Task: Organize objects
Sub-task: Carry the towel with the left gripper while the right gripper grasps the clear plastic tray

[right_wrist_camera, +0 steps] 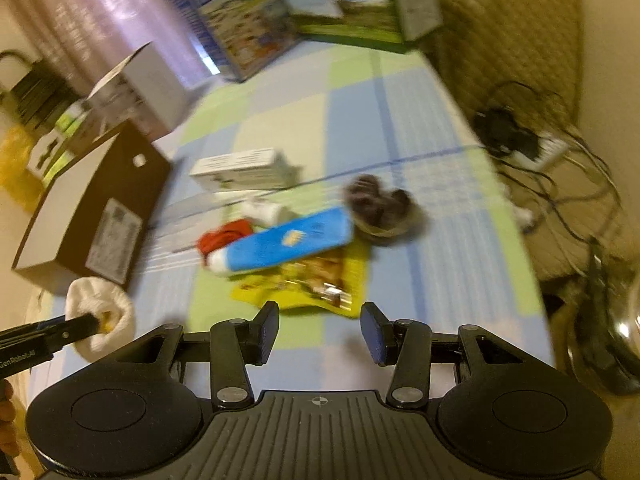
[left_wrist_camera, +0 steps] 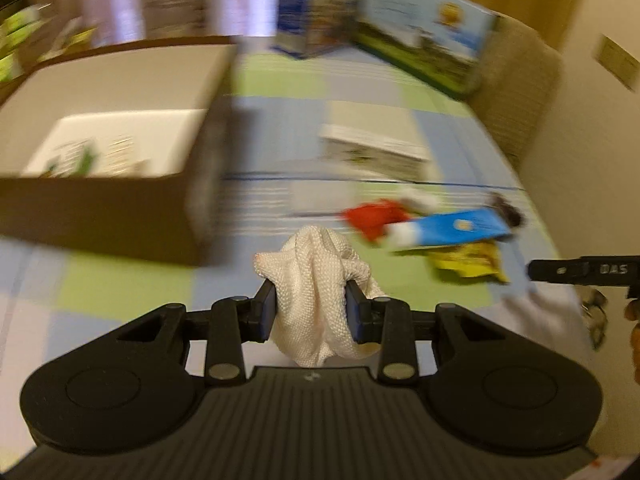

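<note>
My left gripper (left_wrist_camera: 310,308) is shut on a crumpled white woven cloth (left_wrist_camera: 320,280), lifted above the checked tablecloth; the same cloth (right_wrist_camera: 100,308) shows at the lower left of the right wrist view. An open brown cardboard box (left_wrist_camera: 120,200) with a white packet inside sits just left of it. My right gripper (right_wrist_camera: 320,330) is open and empty, its fingers just short of a yellow snack packet (right_wrist_camera: 312,280). Beyond lie a blue packet (right_wrist_camera: 288,244), a red item (right_wrist_camera: 224,236), a dark furry object (right_wrist_camera: 376,204) and a small white box (right_wrist_camera: 244,172).
Tall printed boxes (right_wrist_camera: 256,20) stand at the table's far end, with a white carton (right_wrist_camera: 140,80) to their left. A padded chair back (right_wrist_camera: 500,32) and a power strip with cables (right_wrist_camera: 532,148) lie beyond the table's right edge. The images are motion-blurred.
</note>
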The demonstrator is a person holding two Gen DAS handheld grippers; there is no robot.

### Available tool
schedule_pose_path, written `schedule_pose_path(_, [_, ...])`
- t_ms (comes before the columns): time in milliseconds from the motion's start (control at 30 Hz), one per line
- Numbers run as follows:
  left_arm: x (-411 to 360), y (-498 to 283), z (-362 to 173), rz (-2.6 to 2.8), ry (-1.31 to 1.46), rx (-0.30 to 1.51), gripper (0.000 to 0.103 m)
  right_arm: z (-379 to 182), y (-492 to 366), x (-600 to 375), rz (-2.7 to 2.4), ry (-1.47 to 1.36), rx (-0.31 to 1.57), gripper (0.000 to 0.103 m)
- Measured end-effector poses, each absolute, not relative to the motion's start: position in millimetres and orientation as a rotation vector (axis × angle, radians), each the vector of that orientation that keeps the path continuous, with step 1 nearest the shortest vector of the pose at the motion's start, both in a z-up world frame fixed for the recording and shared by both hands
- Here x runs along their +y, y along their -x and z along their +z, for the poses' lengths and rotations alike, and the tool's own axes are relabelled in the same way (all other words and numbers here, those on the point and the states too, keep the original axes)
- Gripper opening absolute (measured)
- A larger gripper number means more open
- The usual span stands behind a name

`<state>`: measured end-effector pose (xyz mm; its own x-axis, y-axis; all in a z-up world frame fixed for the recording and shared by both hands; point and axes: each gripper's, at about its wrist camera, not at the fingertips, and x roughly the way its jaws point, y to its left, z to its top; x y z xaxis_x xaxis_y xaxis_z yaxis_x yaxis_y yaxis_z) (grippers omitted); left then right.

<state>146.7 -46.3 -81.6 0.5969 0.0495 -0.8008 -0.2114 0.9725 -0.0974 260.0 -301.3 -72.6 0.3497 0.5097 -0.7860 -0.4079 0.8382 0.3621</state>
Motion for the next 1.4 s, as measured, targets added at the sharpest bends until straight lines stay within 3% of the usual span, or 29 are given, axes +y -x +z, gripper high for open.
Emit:
schedule_pose_path(333, [47.8, -99.8, -67.0, 0.434, 0.275, 0.881, 0.030, -72.5, -281.5, -211.8, 0.821, -0.005, 0.989, 0.043])
schedule_pose_path(633, [115.2, -82.1, -65.6, 0.602, 0.333, 0.873, 0.030, -105.9, -317.5, -139.2, 0.913, 0.100, 0.984, 0.043])
schedule_pose_path(933, [147.0, -72.2, -77.5, 0.660, 0.367, 0.909, 0.030, -122.9, -301.1, -101.5, 1.040, 0.170, 1.023, 0.043])
schedule_pose_path(1167, [163.1, -72.3, -82.8, 0.680, 0.377, 0.912, 0.030, -111.6, -293.2, -87.7, 1.096, 0.357, 0.933, 0.043])
schedule_pose_path(1267, [168.6, -71.4, -83.4, 0.689, 0.380, 0.910, 0.030, -112.4, -303.8, -78.6, 1.062, 0.391, 0.926, 0.057])
schedule_pose_path(1400, [172.0, -70.4, -85.0, 0.693, 0.388, 0.914, 0.030, -118.3, -307.4, -59.3, 1.095, 0.416, 0.933, 0.061])
